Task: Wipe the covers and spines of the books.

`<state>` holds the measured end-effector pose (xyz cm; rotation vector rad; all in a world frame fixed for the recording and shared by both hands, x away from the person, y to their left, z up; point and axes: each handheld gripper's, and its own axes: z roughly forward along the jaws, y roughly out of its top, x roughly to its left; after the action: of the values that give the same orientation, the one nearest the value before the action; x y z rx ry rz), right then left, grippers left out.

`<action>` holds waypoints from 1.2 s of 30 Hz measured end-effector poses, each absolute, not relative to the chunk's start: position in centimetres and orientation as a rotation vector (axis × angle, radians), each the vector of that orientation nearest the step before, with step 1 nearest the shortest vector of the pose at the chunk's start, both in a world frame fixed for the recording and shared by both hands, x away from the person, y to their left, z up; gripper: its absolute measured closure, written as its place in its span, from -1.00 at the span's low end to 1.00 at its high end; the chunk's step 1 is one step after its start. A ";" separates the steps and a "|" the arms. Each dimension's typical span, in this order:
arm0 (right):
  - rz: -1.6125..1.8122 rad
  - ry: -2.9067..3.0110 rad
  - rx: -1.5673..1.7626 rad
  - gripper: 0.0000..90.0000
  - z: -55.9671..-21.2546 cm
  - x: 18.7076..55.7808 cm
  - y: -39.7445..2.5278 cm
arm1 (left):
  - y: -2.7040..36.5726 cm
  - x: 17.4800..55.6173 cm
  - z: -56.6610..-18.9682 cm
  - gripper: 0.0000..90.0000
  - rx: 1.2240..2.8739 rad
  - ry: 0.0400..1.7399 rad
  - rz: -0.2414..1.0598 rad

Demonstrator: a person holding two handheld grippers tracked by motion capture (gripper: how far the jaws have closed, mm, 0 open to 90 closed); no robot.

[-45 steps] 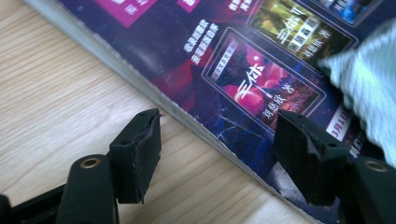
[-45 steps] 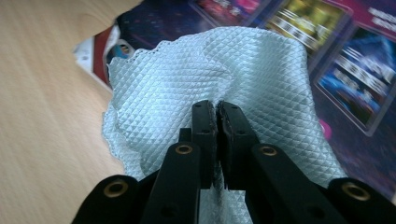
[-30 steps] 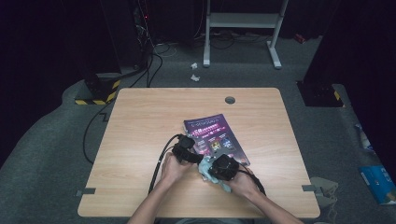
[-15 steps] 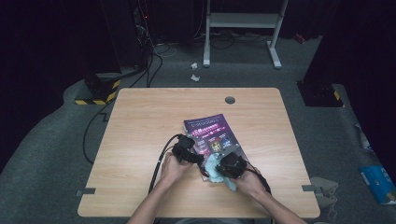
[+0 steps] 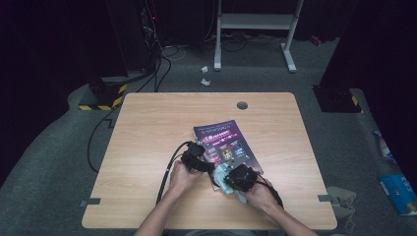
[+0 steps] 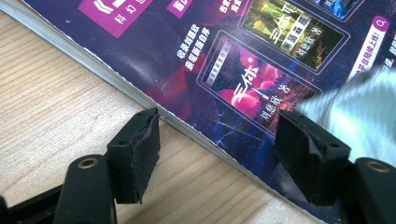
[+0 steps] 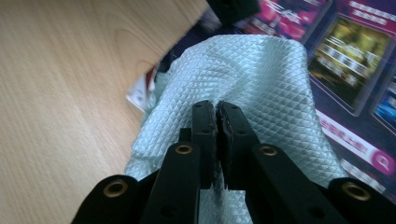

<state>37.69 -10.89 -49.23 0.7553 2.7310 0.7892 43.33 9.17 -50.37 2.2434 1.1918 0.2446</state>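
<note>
A purple magazine lies flat on the wooden table, its cover printed with picture panels. My left gripper stands open at the magazine's near left edge, one jaw over bare wood and the other over the cover. My right gripper is shut on a pale blue waffle-textured cloth, which rests on the magazine's near corner. The cloth's edge also shows beside the left gripper's far jaw.
A round cable hole sits near the table's far edge. Black cables trail from the grippers toward the near edge. Crumpled paper scraps and a white frame stand on the floor beyond the table.
My right gripper has carried the cloth rightward and a little forward along the magazine's near corner. The left gripper has stayed at the magazine's edge.
</note>
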 end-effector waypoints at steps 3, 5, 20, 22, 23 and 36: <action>0.773 2.708 0.794 0.89 -49.2 38.0 -11.9 | 9.2 43.3 -50.4 -0.31 2.243 1.192 0.245; 0.757 2.661 0.887 0.89 -49.1 38.9 -14.5 | 9.2 43.3 -50.4 -0.31 2.241 1.194 0.246; 0.755 2.605 0.929 0.89 -49.3 38.5 -16.0 | 9.2 43.4 -50.4 -0.31 2.237 1.192 0.242; 0.755 2.616 0.921 0.89 -49.2 38.6 -15.4 | 9.3 43.4 -50.4 -0.30 2.236 1.193 0.245; 0.767 2.621 0.928 0.89 -49.3 38.7 -15.5 | 9.3 43.4 -50.4 -0.30 2.237 1.193 0.244; 0.778 2.502 1.245 0.89 -49.1 43.1 -20.6 | 9.3 43.5 -50.4 -0.31 2.242 1.185 0.246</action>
<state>43.07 -20.58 -49.11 1.2449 2.5018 0.7785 43.45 9.34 -50.39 2.2417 1.1854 0.2456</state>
